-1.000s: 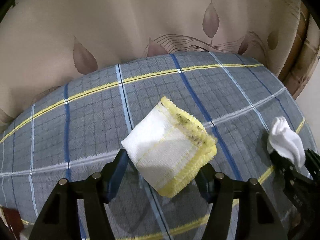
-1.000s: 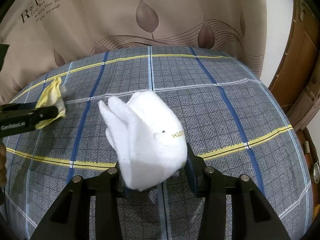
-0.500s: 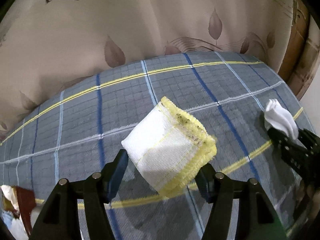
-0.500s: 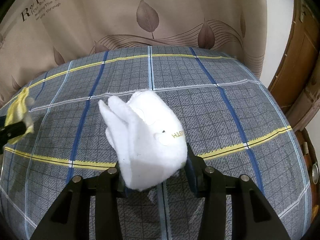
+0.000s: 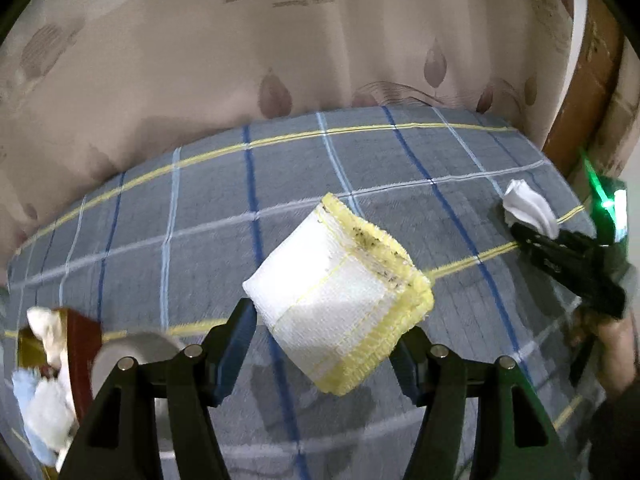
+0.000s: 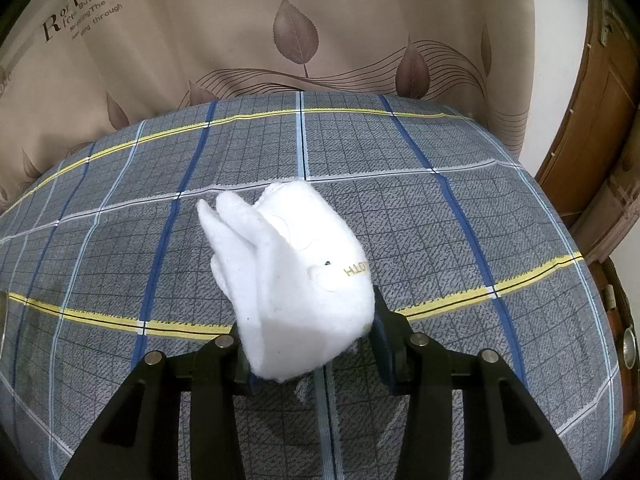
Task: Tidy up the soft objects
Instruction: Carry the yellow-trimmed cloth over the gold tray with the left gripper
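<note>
A folded white cloth with a yellow fringed edge (image 5: 332, 280) hangs above the plaid bed cover (image 5: 360, 168), and my left gripper (image 5: 324, 332) is shut on it with its jaws wide. In the right wrist view my right gripper (image 6: 312, 352) is shut on a white plush tooth toy (image 6: 296, 272), which bears small gold lettering. That toy (image 5: 528, 208) and the right gripper (image 5: 520, 232) also show at the right edge of the left wrist view, held by a hand. The left gripper is out of the right wrist view.
A red-brown box (image 5: 80, 344) with white and blue soft items (image 5: 36, 412) sits at the lower left of the left wrist view, a grey round thing (image 5: 132, 352) beside it. A leaf-print curtain (image 6: 296, 40) hangs behind the bed. A wooden door (image 6: 600, 120) stands at right.
My left gripper has moved left and upward with the cloth, bringing the box of soft items into view and leaving the right wrist view. The right gripper and toy have stayed still.
</note>
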